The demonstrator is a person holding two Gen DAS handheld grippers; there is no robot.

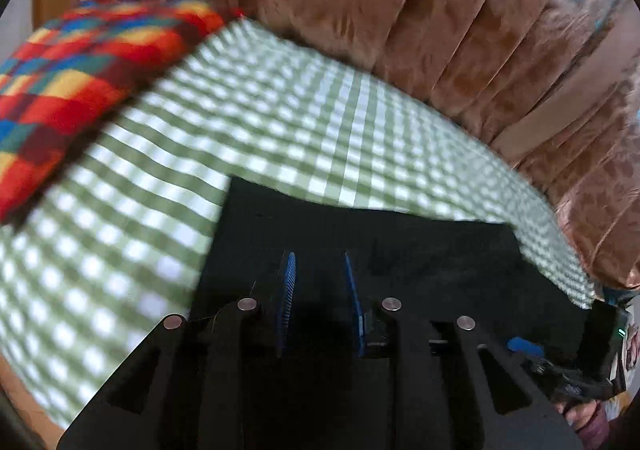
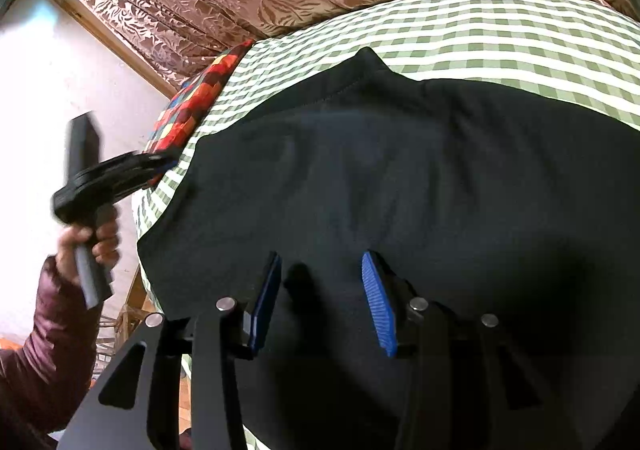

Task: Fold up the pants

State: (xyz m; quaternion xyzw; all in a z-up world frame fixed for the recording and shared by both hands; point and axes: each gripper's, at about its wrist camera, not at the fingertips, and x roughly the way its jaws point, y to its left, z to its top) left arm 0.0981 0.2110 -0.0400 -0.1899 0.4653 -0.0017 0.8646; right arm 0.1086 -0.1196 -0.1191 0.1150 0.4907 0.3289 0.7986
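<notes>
Black pants (image 2: pixel 400 178) lay flat on the checked bed (image 2: pixel 500 38), centre frame. Left claw (image 1: pixel 320 270) and right claw (image 2: pixel 320 270) were both released, empty, above the fabric.

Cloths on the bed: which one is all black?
The pants, spread flat beneath both grippers. The bedsheet is green-checked; the blanket is rainbow-coloured.
</notes>
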